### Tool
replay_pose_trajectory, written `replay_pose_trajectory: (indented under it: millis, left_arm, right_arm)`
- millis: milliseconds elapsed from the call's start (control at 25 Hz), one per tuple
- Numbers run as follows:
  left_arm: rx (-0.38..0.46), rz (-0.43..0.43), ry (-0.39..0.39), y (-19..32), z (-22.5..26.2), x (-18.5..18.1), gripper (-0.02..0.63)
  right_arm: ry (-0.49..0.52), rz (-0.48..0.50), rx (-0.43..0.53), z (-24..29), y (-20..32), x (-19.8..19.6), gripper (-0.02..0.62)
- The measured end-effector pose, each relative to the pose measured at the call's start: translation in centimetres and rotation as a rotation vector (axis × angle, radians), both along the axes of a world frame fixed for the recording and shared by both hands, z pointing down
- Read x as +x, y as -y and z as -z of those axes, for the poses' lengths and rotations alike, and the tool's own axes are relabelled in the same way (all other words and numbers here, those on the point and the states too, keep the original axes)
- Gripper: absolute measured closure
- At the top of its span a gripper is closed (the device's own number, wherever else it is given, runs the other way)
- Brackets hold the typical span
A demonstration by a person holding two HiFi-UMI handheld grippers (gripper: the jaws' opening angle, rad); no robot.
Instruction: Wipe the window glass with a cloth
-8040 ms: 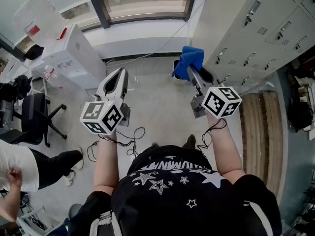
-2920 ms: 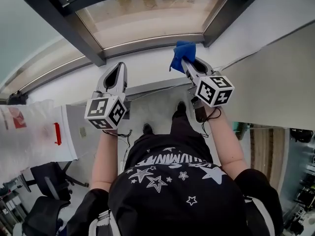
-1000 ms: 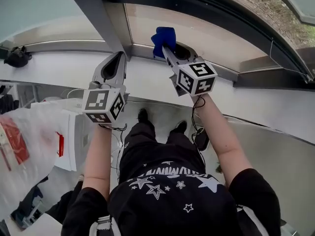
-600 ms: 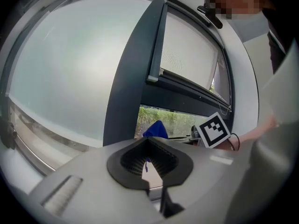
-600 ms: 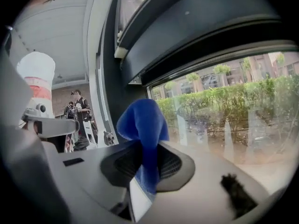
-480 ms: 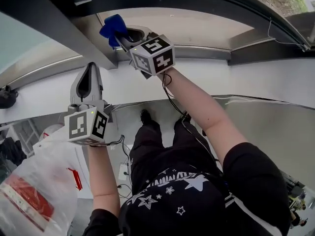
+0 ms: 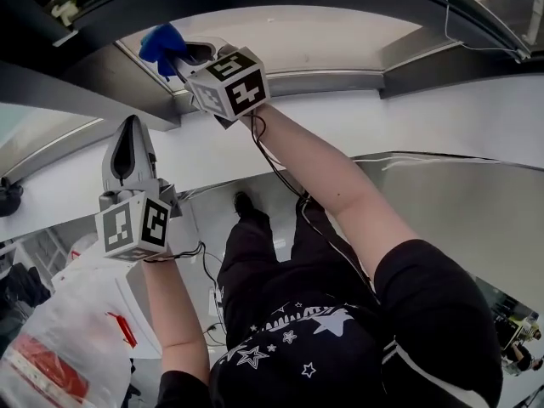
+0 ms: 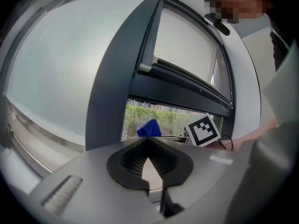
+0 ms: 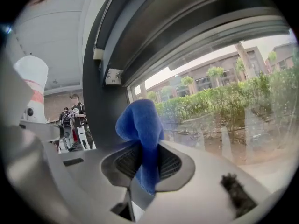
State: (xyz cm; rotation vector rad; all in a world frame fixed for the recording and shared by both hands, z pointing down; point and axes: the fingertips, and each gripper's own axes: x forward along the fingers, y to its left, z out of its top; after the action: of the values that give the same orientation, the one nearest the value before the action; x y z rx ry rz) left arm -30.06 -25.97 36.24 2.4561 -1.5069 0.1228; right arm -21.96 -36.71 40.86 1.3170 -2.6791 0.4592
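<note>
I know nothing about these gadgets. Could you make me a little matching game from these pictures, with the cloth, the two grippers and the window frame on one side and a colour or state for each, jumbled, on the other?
Things:
1. cloth
2. left gripper
3. right gripper
4. window frame

Colours and states:
a. dark grey
b. shut, nothing between its jaws
c. blue, bunched up
d. shut on the cloth, held the higher of the two

Pairs: 1-c, 2-b, 3-d, 4-a.
</note>
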Motion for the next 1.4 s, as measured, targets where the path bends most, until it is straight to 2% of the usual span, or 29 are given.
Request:
replay_pose_trajectory:
  millis: [200,360,520,840,1040,1280,1400]
  left_arm:
    - [-0.007,-0.043,0.019,0.4,-0.3,5.3,0.598]
    - [-0.01,-0.09,0.011,0.5,-0.6,11.6,0.598]
    - [0.003,-0.155,0.024,0.2,-0.7,18.4,0.598]
    - [-0.008,-0.249,0.043,-0.6,-1.6,29.8,0.597]
    - [0.001,-0.303,0.053,-1.1,-1.4,33.5,0.598]
    - [-0.009,-0.355,0.062,-1.9,-1.6,40.6,0.598]
    - [-0.008,-0.376,0.064,-2.2,-1.8,42.4,0.598]
  right_arm:
    - [0.031,-0.05,0.002,-0.1,-0.8,6.3,0.522]
    - [0.05,-0.088,0.009,0.0,-1.6,12.1,0.522]
    - [0.073,-0.135,0.018,0.1,-2.6,18.7,0.522]
    - [0.109,-0.271,0.02,-0.6,-5.0,33.5,0.522]
    - [0.103,-0.351,0.027,-0.4,-6.3,39.2,0.522]
    - [0.133,-0.47,0.03,-0.5,-8.4,49.5,0.522]
    - [0.141,-0.528,0.041,-0.5,-9.2,53.0,0.522]
